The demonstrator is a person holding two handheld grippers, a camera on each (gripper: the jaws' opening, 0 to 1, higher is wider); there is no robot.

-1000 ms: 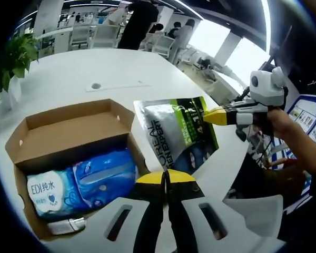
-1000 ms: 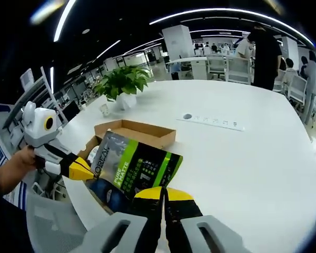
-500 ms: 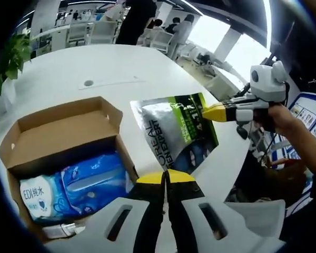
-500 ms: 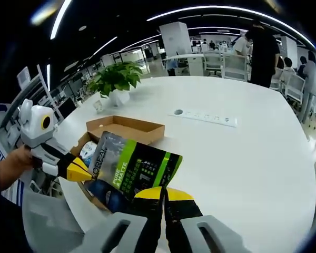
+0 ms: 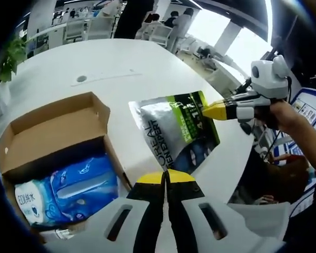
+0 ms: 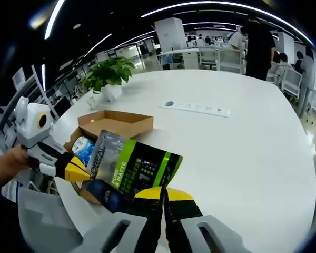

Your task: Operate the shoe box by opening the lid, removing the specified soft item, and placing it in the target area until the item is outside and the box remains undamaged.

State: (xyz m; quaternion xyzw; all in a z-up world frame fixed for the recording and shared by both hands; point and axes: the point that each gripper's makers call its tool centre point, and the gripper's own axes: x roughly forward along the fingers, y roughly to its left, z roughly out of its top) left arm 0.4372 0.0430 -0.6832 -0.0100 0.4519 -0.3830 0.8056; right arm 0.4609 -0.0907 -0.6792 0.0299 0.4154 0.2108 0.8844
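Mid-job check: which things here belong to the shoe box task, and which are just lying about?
Job:
- open brown cardboard shoe box
- silver-and-green soft pouch, pinched by left gripper and right gripper

Lying about:
- blue wet-wipe packs in the box
- potted green plant
- white table

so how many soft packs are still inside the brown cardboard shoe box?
2 visible: a blue wet-wipes pack in the middle of the open brown cardboard shoe box, and a white-and-blue wipes pack beside it at the near end. More may be hidden underneath.
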